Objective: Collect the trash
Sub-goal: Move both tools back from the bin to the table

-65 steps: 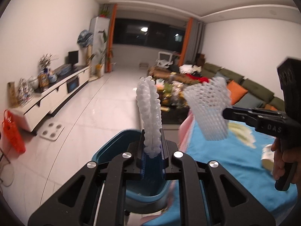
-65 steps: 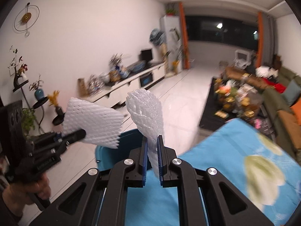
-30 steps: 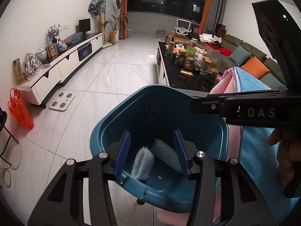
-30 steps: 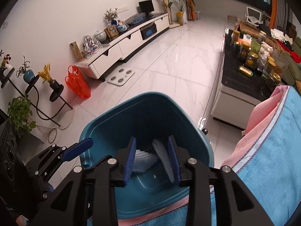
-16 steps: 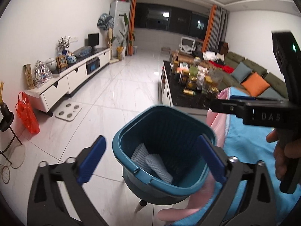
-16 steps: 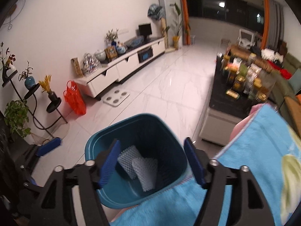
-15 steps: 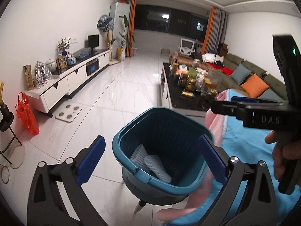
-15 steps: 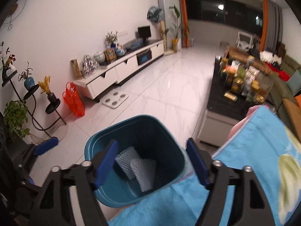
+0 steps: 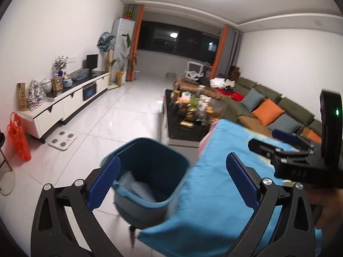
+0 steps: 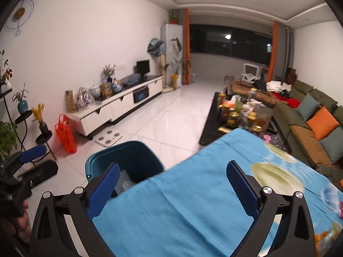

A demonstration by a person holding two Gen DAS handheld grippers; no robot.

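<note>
Standing on the white tiled floor [image 9: 90, 128], the teal trash bin [image 9: 150, 171] sits tight against the corner edge of the surface covered by a blue cloth [image 9: 214, 184], whose hem hangs over the bin's near rim. Inside the bin lie the two white foam nets [image 9: 139, 189], blurred but visible against its dark wall; the right wrist view shows them too [image 10: 124, 182], partly hidden by the cloth [image 10: 193, 203]. Beyond the bin the floor is open up to the white TV cabinet [image 9: 64, 105] on one side and the black coffee table [image 9: 188, 120] crowded with jars on the other, with an orange bag [image 9: 18, 137] and a white scale [image 9: 63, 140] near the cabinet. The left gripper [image 9: 173, 182] hangs above the bin and the cloth's edge, tilted somewhat downward, its jaws spread wide with nothing between them. The right gripper [image 10: 173, 189] hovers over the cloth, also angled down; its jaws have just been opening and now stand wide and empty. Each gripper shows at the margin of the other's view, the right one [image 9: 285, 150] held in a hand [image 9: 328, 209] beside the surface.
</note>
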